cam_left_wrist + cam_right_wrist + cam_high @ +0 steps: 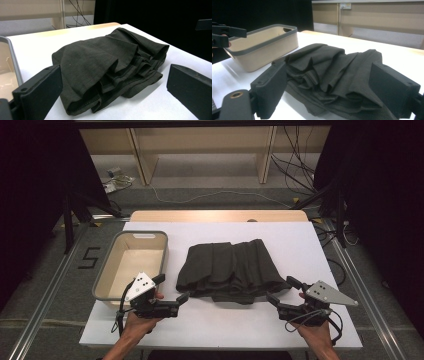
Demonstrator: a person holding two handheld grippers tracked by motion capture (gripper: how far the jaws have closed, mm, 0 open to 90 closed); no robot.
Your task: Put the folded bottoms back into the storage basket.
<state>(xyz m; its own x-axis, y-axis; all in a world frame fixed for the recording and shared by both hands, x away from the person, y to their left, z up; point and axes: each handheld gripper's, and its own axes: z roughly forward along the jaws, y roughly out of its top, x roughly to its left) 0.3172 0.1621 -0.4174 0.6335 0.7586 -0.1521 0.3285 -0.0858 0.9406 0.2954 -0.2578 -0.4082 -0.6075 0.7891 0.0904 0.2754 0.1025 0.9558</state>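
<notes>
On the white worktop (300,250) a dark, crumpled garment (227,270) lies roughly at the middle, bunched into soft folds with its stitched hems turned toward the person's side. Its cloth is a dull charcoal-green, and several layers overlap along the near edge, where one flap juts out toward the front of the worktop. Just to the garment's left stands a beige basket (105,272) with a grey rim, set close to the worktop's left edge and apart from the cloth by a narrow strip of white.

Nearer the person, the left tongs (172,292) hover just off the garment's near-left corner, held in a hand that comes up from the bottom edge; the jaws stand spread wide, with nothing between them. From the left gripper view the garment (107,67) sits straight ahead between the two black jaws, and the basket's rim (12,57) shows at the left side.

At the other corner, the right tongs (282,292) sit just beside the garment's near-right edge, likewise spread apart and gripping nothing. From the right gripper view the folded cloth (332,72) lies right in front of the parted jaws, the basket (269,47) stands beyond it, and the left tongs (230,31) show at the far left.
</notes>
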